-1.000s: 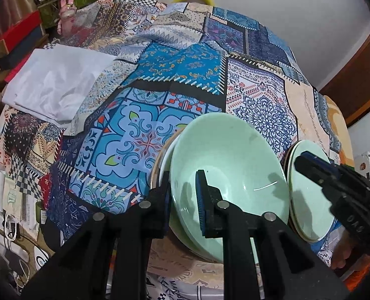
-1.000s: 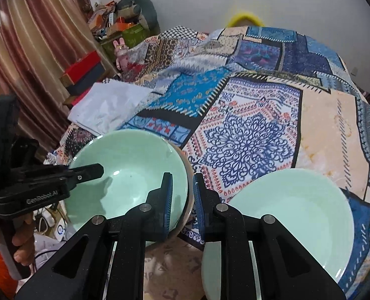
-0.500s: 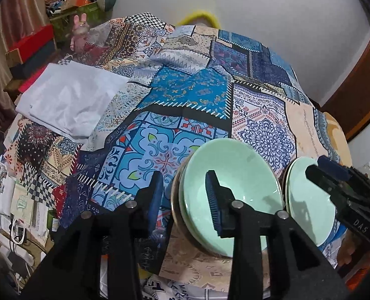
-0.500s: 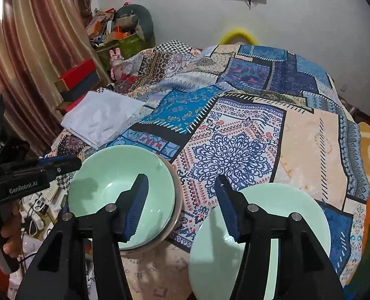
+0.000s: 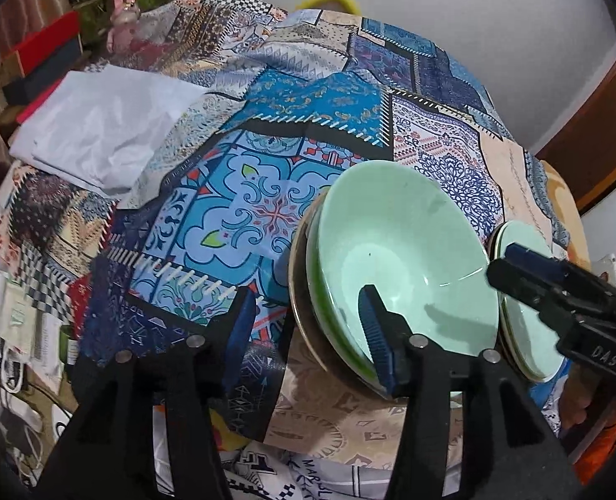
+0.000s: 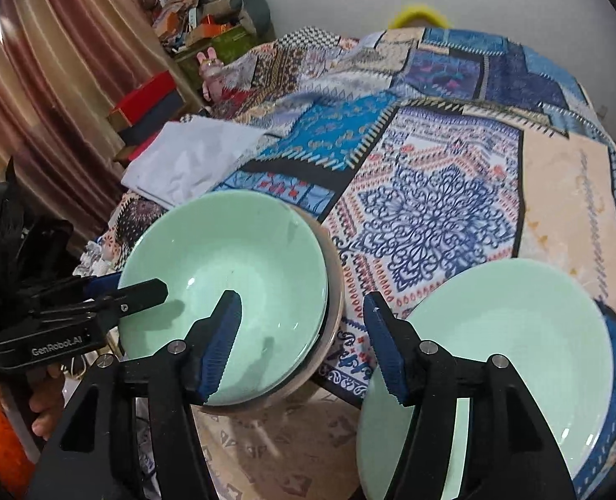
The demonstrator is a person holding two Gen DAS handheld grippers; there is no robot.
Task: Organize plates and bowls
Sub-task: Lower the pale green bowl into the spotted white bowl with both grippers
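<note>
A pale green bowl (image 5: pixel 403 258) (image 6: pixel 224 275) tops a stack of darker green and brown-rimmed dishes on the patchwork quilt (image 5: pixel 241 216). My left gripper (image 5: pixel 308 333) (image 6: pixel 133 287) is opening. Its right finger is inside the bowl and its left finger stands well off the stack's near rim, neither pad pressing. To the right lies a pale green plate (image 6: pixel 507 333) (image 5: pixel 528 333) on a low stack. My right gripper (image 6: pixel 303 346) (image 5: pixel 503 262) is also opening. It spans the gap between the two stacks, one finger over the bowl, the other over the plate's left edge, gripping nothing.
A folded white cloth (image 5: pixel 99 137) (image 6: pixel 191 162) lies at the quilt's left. Beyond it are a pink rabbit toy (image 5: pixel 124 16), red boxes (image 6: pixel 149 100) and a striped curtain (image 6: pixel 58 62). Cables and papers (image 5: pixel 12 333) litter the floor past the near left edge.
Both grippers' jaws, close together a second ago, have spread wide apart. The left jaws were at the bowl's near rim then. Both views drew back, then sank closer again.
</note>
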